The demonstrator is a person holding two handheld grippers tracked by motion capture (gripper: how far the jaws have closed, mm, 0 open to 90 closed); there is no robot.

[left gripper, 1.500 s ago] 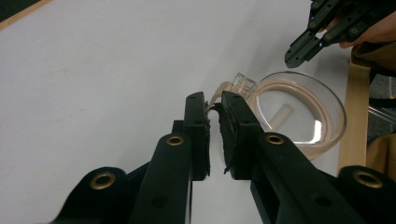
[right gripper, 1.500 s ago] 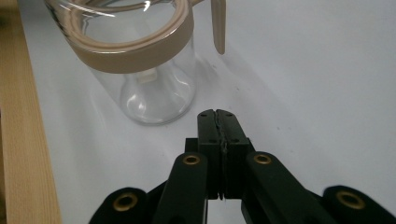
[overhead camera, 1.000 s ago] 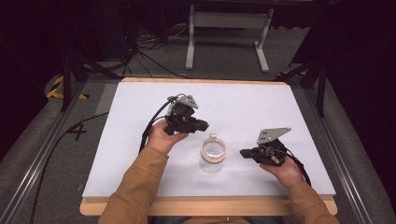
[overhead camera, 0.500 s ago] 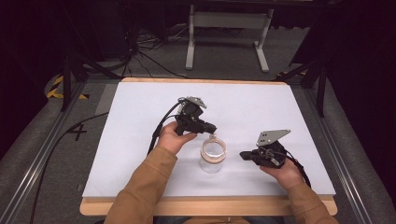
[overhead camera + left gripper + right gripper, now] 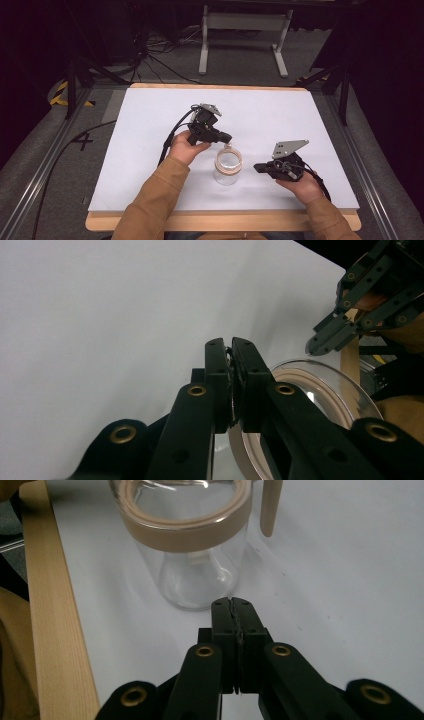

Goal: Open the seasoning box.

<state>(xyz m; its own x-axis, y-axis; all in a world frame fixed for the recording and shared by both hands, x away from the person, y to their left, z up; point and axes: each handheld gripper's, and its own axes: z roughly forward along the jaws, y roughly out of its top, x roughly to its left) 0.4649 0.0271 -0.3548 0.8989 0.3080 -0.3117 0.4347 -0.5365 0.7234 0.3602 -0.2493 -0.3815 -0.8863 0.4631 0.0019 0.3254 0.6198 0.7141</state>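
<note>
High view: glass jar (image 5: 228, 168) with tan rim stands near-centre on the white counter (image 5: 150, 150), left gripper (image 5: 223, 136) just beyond it, right gripper (image 5: 258, 167) to its right. Left gripper view: fingers (image 5: 218, 375) pressed together above the rim. Right gripper view: fingers (image 5: 223, 625) pressed together, empty, jar just beyond.

Sole legible mark was black "4" (image 5: 83, 142) on grey floor (image 5: 40, 170), left of counter (image 5: 150, 107). Yellow-black hazard striping (image 5: 61, 93) lay farther back on same floor, carrying no words. No text, label or brand could be read on anything atop counter.
</note>
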